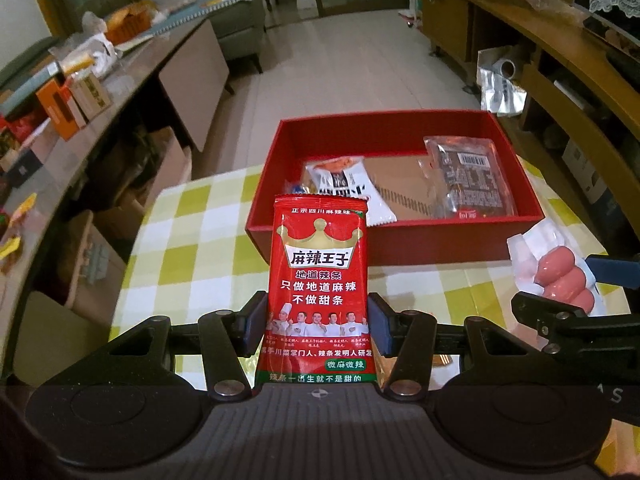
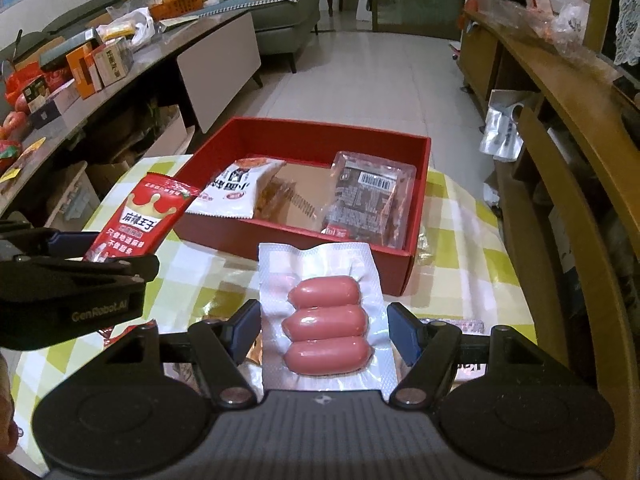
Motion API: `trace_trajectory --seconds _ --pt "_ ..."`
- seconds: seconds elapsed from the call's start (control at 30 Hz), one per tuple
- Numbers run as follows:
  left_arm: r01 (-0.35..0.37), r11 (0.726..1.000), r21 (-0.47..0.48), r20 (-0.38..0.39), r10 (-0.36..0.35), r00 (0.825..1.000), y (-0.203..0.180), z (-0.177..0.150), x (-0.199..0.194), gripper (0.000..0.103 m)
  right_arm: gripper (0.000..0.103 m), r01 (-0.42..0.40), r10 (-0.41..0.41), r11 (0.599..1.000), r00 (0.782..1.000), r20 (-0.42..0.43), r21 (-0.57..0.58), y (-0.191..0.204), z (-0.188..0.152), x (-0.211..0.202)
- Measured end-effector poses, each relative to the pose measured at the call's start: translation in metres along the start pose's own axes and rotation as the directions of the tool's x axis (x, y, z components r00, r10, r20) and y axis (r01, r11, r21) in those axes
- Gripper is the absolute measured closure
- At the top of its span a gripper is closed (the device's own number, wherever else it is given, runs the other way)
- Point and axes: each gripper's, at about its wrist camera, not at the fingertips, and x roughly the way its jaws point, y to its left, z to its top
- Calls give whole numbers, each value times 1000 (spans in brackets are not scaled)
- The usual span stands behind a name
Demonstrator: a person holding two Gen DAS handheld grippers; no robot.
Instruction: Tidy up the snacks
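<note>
On the left, the red spicy-strip packet (image 1: 318, 280) is clamped by its side edges in the left tool (image 1: 318, 330) and held clear of the checked worktop (image 1: 188, 240), just short of the near wall of the red box (image 1: 400, 240). It is best carried forward over that wall before being let go, and laid flat in the bare strip of floor between the white snack pouch (image 1: 344, 192) on the left and the clear dark-labelled pack (image 1: 468, 176) on the right, both of which already lie inside. A release from low down should keep the packet from bouncing onto its neighbours.

On the right, the vacuum pack of three pink sausages (image 2: 326, 328) is gripped across its white backing by the right tool (image 2: 324, 334), also above the worktop and before the box. Since the two tools are side by side and close, it seems wise that they be advanced one at a time, so that the pack is set down beside the packet rather than on top
</note>
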Motion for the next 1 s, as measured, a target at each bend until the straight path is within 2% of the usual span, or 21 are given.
trace_trajectory --seconds 0.4,1.0 --pt "-59 998 14 81 58 995 -3 6 -9 43 26 12 -12 1000 998 55 -10 -1 11 -9" --pt "-111 993 34 136 105 985 -12 22 -1 43 26 37 -36 999 996 77 -11 -4 30 7"
